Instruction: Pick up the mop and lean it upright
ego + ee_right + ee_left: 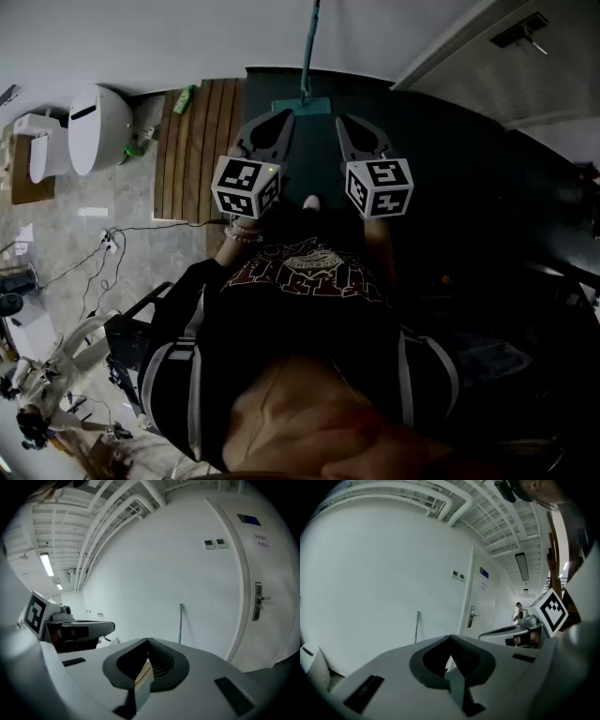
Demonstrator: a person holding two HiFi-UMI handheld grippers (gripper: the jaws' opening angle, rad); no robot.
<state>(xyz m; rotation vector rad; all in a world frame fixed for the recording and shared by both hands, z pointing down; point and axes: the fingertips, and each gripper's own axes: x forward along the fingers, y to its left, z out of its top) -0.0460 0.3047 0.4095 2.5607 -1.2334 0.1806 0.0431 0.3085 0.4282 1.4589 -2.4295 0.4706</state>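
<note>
Mop upright against the white wall, teal head down at the wall's foot, handle running up the wall with a slight tilt. Seems already leaned, with nothing left but to check and back off. Left claw and right claw both clenched on nothing, short of the wall, flanking the mop head and apart from it. Keep both clear of the handle. Pull straight back from the wall, no sideways sweep. Watch for the head sliding out from the wall's foot, and re-grasp only then.
</note>
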